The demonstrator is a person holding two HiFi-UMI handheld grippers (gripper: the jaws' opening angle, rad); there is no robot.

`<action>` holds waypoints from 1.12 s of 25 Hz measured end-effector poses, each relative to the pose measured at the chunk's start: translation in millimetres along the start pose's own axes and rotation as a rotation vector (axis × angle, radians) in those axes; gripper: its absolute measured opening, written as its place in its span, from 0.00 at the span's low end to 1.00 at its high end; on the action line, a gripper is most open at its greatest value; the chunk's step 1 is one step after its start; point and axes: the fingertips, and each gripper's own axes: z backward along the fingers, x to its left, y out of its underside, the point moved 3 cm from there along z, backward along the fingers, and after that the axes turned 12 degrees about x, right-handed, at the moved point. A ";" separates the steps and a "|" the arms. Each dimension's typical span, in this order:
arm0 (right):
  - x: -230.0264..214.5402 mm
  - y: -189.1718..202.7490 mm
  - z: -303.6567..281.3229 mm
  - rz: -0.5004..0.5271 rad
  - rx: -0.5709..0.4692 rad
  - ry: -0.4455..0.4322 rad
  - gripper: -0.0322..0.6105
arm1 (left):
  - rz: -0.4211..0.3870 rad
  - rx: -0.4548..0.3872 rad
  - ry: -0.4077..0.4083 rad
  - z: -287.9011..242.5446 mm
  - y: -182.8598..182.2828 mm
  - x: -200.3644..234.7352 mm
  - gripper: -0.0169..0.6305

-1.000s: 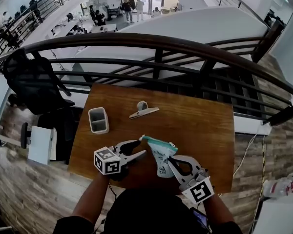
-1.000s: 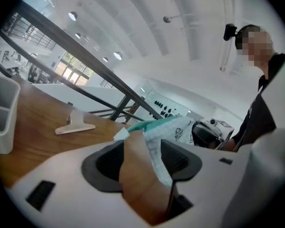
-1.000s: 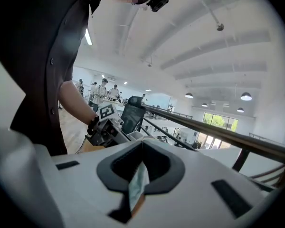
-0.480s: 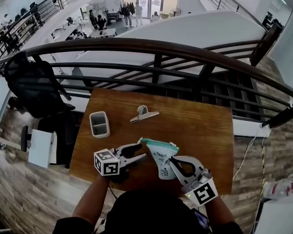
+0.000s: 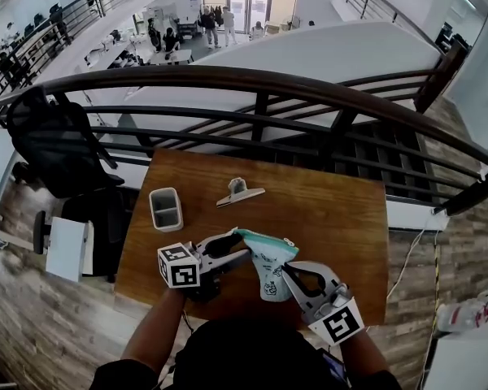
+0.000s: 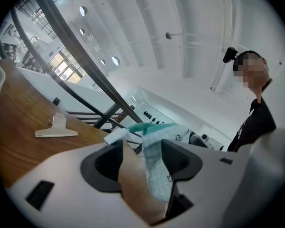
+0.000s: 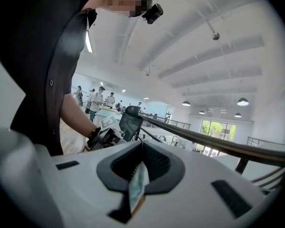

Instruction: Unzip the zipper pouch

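Observation:
The zipper pouch (image 5: pixel 268 260), pale cloth with a teal zip along its top, hangs in the air over the wooden table (image 5: pixel 333 210), near its front edge. My left gripper (image 5: pixel 241 246) comes in from the left at the pouch's top left corner. In the left gripper view the pouch (image 6: pixel 157 175) lies against one pad and its white end tab (image 6: pixel 115 136) rests at the other jaw's tip, so the jaws stand a little apart around it. My right gripper (image 5: pixel 285 271) is shut on the pouch's lower edge, and a thin strip of cloth (image 7: pixel 138 186) shows between its pads.
A white clip (image 5: pixel 238 192) lies at mid-table, and a small grey open box (image 5: pixel 165 208) stands near the left edge. A dark railing (image 5: pixel 260 80) runs just beyond the table's far edge, with a drop behind it. A black chair (image 5: pixel 57 145) stands to the left.
Both grippers have lifted a little together, carrying the pouch with them. The left gripper has rolled slightly. Neither grip has changed.

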 end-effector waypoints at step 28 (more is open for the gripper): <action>12.4 49.4 -15.1 0.139 0.214 -0.040 0.05 | 0.163 -0.235 -0.014 17.0 -35.9 -2.8 0.06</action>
